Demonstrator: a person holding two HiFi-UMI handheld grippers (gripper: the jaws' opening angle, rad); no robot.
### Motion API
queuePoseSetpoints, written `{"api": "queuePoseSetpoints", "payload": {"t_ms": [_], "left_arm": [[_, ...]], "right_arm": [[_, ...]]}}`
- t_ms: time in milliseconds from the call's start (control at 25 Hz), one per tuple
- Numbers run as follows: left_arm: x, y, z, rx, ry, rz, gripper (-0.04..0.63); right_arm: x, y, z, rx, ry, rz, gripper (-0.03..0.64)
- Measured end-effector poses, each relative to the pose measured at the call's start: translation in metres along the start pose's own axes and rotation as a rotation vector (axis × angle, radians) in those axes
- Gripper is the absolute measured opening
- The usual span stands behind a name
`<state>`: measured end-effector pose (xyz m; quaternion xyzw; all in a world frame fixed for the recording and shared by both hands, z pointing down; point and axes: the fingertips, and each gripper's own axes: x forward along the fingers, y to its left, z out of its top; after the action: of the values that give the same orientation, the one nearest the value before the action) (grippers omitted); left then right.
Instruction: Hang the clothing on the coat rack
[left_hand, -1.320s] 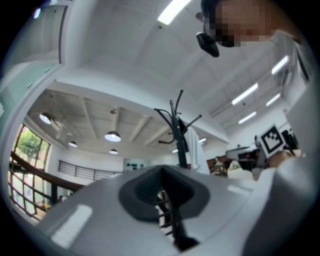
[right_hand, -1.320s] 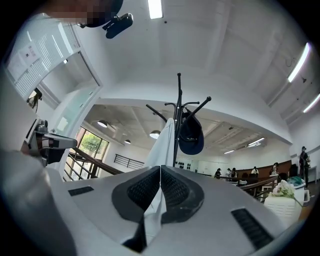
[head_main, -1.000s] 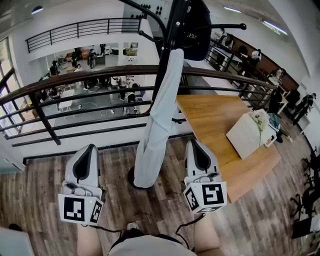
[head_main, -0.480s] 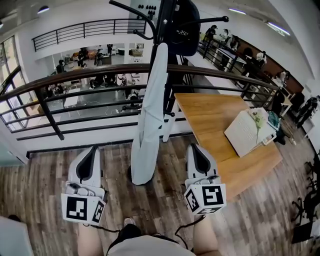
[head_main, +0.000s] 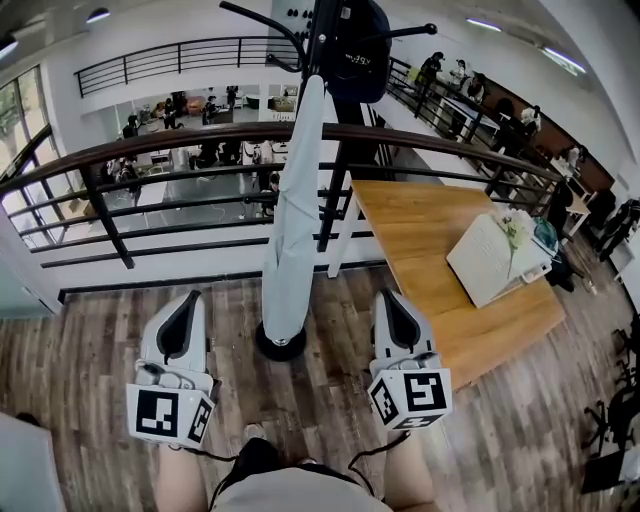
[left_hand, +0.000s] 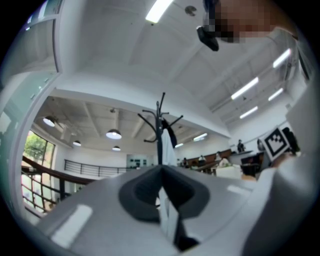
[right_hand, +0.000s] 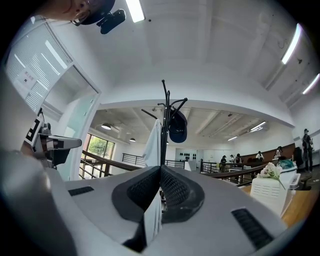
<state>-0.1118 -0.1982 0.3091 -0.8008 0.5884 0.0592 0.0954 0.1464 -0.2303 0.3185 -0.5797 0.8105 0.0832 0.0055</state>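
A long white garment (head_main: 291, 225) hangs down the black coat rack (head_main: 333, 150), reaching almost to the rack's round base (head_main: 281, 345). A dark cap (head_main: 358, 45) hangs on an upper hook. My left gripper (head_main: 188, 300) is low at the left of the base and my right gripper (head_main: 388, 298) is low at the right, both clear of the garment. Each is shut with nothing in it. The left gripper view looks over its closed tips (left_hand: 161, 169) at the rack (left_hand: 160, 122) and garment (left_hand: 165, 150). The right gripper view shows the garment (right_hand: 154, 145) and cap (right_hand: 178, 127) beyond its tips (right_hand: 161, 169).
A dark curved railing (head_main: 180, 150) runs behind the rack, with a lower floor beyond it. To the right stands a wooden table (head_main: 420, 240) carrying a white box (head_main: 490, 262) with flowers. People sit at desks far right. The floor is wood plank.
The head view has shifted, so the rack and garment sit further left and the round base now shows. The garment hangs straighter. Both grippers stay low and shut.
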Motion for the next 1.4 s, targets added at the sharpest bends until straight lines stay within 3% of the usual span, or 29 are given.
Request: {"api": "queuePoseSetpoints", "payload": {"t_ms": [680,1400], "left_arm": [[-0.031,-0.031,0.004,-0.010,0.008,0.024,0.009],[-0.021,-0.041,0.005,-0.012,0.010,-0.003,0.009]], "right_arm": [[-0.039,-0.006,-0.005,0.010,0.017,0.016,-0.003],[-0.040,-0.015,-0.007,0.021,0.025,-0.001,-0.003]]}}
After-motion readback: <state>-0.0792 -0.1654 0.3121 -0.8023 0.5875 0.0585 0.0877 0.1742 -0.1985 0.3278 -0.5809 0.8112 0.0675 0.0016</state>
